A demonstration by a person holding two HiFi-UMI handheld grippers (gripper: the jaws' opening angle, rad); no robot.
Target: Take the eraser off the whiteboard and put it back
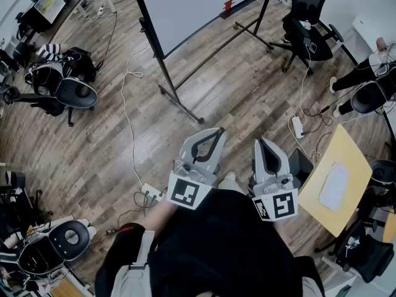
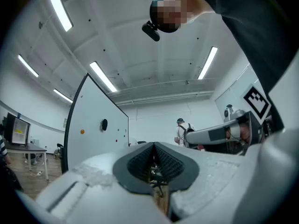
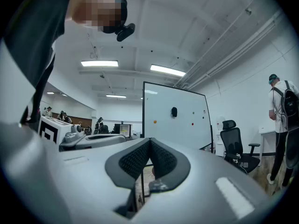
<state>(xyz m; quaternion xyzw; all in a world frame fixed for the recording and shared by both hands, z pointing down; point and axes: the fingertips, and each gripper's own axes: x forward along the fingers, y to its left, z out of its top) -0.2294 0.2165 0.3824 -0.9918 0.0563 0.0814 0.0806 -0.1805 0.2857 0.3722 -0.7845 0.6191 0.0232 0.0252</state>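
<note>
The whiteboard (image 1: 198, 5) stands on a black wheeled frame at the far side of the wooden floor. A small dark eraser (image 2: 103, 124) sticks to its white face, well ahead of both grippers; in the right gripper view the eraser (image 3: 174, 111) sits high on the board (image 3: 175, 120), beside small coloured magnets. In the head view the eraser does not show. My left gripper (image 1: 213, 135) and right gripper (image 1: 263, 144) are held side by side in front of my body, far from the board. The left gripper (image 2: 153, 146) and the right gripper (image 3: 149, 141) are both shut, with nothing between their pads.
Cables and a power strip (image 1: 297, 127) lie on the floor between me and the board's frame (image 1: 179, 101). Black office chairs (image 1: 309, 23) stand at the right and left. A yellow table (image 1: 334, 181) is at my right. A person (image 3: 282, 120) stands at the right.
</note>
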